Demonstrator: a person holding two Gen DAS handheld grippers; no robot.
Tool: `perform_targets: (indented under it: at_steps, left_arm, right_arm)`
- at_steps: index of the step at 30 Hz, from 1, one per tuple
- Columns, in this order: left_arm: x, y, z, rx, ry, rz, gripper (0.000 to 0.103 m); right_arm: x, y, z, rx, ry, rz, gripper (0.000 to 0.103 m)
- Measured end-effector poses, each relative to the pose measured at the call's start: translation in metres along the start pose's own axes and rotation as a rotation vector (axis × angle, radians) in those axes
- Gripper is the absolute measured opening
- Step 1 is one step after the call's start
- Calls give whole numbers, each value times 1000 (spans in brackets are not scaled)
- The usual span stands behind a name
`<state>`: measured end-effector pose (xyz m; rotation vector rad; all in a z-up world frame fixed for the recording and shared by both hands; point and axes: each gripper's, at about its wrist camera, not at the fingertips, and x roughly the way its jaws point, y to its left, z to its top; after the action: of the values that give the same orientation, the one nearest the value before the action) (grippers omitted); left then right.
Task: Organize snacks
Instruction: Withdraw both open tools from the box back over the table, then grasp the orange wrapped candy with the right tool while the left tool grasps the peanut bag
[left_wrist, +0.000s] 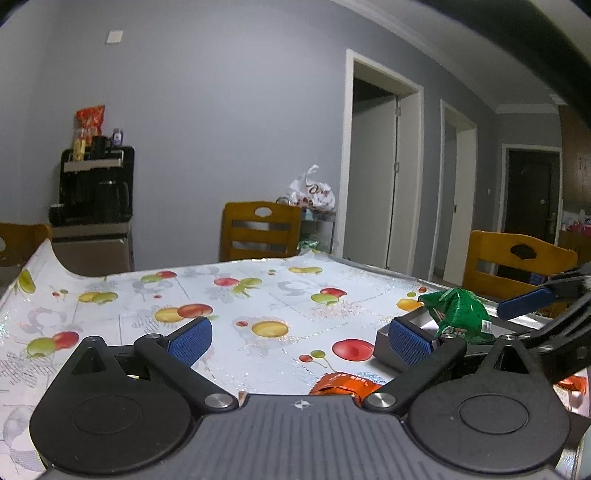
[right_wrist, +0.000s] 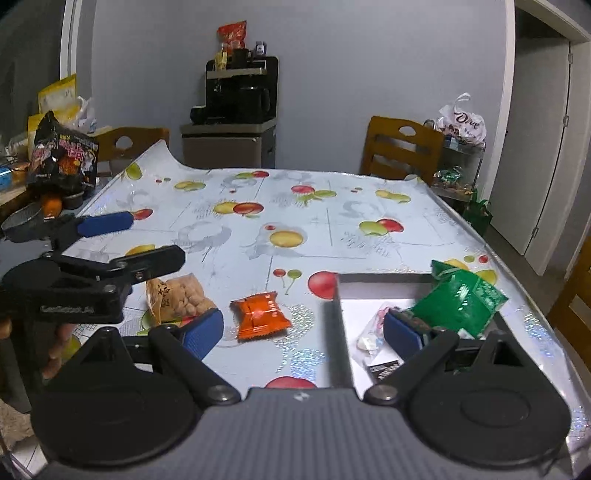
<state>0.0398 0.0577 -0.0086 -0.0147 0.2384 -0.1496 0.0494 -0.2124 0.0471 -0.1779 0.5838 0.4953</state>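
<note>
Both tongs hang spread wide and empty over the worktop (right_wrist: 369, 229): the right tongs (right_wrist: 303, 328) hover between the orange packet (right_wrist: 259, 314) and the grey box (right_wrist: 341, 332), the left tongs (left_wrist: 301, 338) nearby. That packet looks light, crinkly and slick, so I'd pinch a crimped end seam. Count: one orange packet and one clear bag of biscuits (right_wrist: 177, 295) loose, one green packet (right_wrist: 461, 302) leaning in the box with at least two small wrappers.
</note>
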Motion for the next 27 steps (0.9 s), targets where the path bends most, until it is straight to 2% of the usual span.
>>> perform_targets:
  at_steps: [9,15,21,27]
  left_arm:
    - [-2,9,-4,-4,12,-12,103]
    - [9,20,-11,1,86,-6,103]
    - [22,30,-19,16,166,39,103]
    - [32,37,-26,11,236,85,103]
  right_arm:
    - [28,20,11,-51,-13,-9,95]
    - [56,27,14,-54,9,2,95]
    - [79,30,18,-81,16,23,95]
    - [107,40,13,-135,58,36,85]
